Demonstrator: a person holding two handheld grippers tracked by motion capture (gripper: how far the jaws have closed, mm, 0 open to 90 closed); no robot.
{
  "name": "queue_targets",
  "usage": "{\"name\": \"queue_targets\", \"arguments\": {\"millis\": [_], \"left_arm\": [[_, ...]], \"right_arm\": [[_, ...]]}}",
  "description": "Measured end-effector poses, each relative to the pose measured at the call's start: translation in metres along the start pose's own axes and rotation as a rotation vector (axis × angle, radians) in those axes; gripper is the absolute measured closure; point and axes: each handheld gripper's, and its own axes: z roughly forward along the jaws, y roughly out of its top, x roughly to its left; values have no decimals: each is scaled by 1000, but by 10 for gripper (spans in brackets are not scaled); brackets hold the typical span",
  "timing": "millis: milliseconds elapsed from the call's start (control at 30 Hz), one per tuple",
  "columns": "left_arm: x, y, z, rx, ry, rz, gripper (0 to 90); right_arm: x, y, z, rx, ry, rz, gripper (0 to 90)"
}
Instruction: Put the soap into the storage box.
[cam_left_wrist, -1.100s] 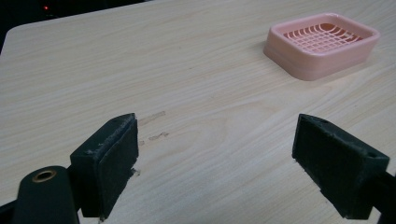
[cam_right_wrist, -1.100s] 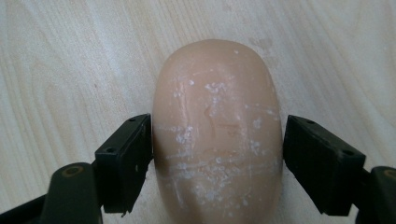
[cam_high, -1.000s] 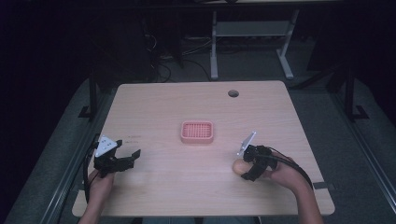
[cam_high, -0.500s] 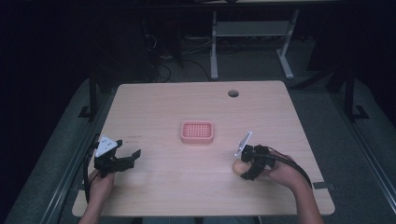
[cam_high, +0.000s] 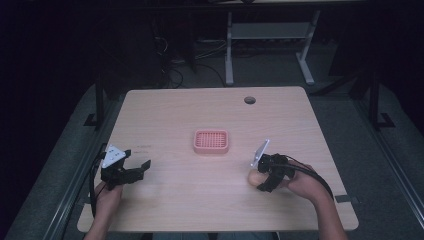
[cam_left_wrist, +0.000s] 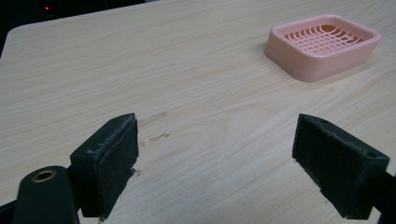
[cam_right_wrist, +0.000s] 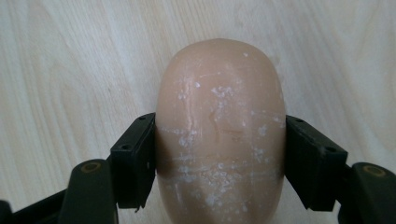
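Note:
A peach-coloured oval bar of soap (cam_right_wrist: 219, 135) with white flecks lies on the wooden table (cam_high: 200, 120). My right gripper (cam_right_wrist: 219, 163) is shut on the soap (cam_high: 255, 178), both jaws pressing its sides, near the table's front right. A pink soap dish (cam_high: 211, 141) with a slotted grid stands at the table's middle. My left gripper (cam_high: 135, 172) rests at the front left, open with nothing between its jaws. From the left gripper (cam_left_wrist: 215, 163) view, the pink dish (cam_left_wrist: 322, 44) sits ahead to the upper right.
A round cable hole (cam_high: 249, 100) sits near the table's far edge. Beyond the table stand white desk legs (cam_high: 229, 50) and cables on a dark floor. Faint smudges (cam_left_wrist: 156, 128) mark the wood by the left jaw.
The right gripper and the soap have stayed almost in place, shifting only slightly. The left gripper has not moved.

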Motion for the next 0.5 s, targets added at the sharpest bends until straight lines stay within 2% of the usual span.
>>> {"name": "queue_targets", "arguments": {"millis": [200, 500], "left_arm": [[1, 0, -1, 1, 2, 2, 142], [0, 0, 0, 4, -1, 2, 142]], "right_arm": [[-4, 4, -3, -31, 22, 1, 319], [-10, 12, -4, -39, 30, -7, 319]]}}
